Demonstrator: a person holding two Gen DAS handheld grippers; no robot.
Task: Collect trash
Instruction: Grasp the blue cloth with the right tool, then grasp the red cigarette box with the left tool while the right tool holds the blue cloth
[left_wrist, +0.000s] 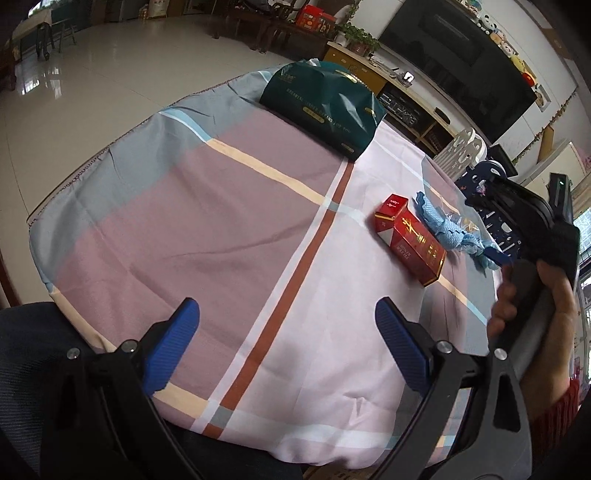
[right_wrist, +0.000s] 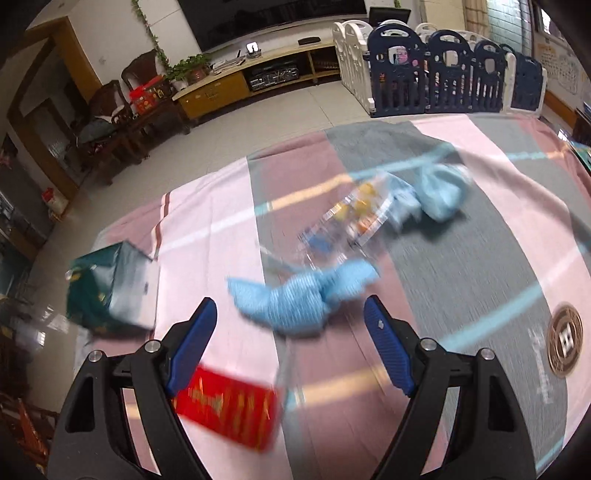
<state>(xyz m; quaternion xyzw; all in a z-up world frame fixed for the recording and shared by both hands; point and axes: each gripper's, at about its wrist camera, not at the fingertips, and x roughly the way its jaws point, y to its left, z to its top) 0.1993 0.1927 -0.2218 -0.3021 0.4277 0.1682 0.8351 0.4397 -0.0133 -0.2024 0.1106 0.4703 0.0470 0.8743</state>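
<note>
Living room, tiled floor, TV cabinet (right_wrist: 236, 79) and playpen fence (right_wrist: 443, 79) behind. Surface under plaid tablecloth (left_wrist: 240, 221), pink, grey, mauve. Dark green paper bag (left_wrist: 325, 107) at far edge in left view. Red cigarette box (left_wrist: 410, 240) lying flat near centre, crumpled blue cloth (left_wrist: 443, 229) touching its far side. Clear plastic wrapper (right_wrist: 351, 221) beyond cloth, blurred, second blue cloth wad (right_wrist: 439, 195) past it. Left hand-held gripper (left_wrist: 288, 332) spread wide, empty, above bare cloth. Right hand-held gripper (right_wrist: 291, 332) spread wide, empty, over blue cloth, hand (left_wrist: 535, 306) on grip.
</note>
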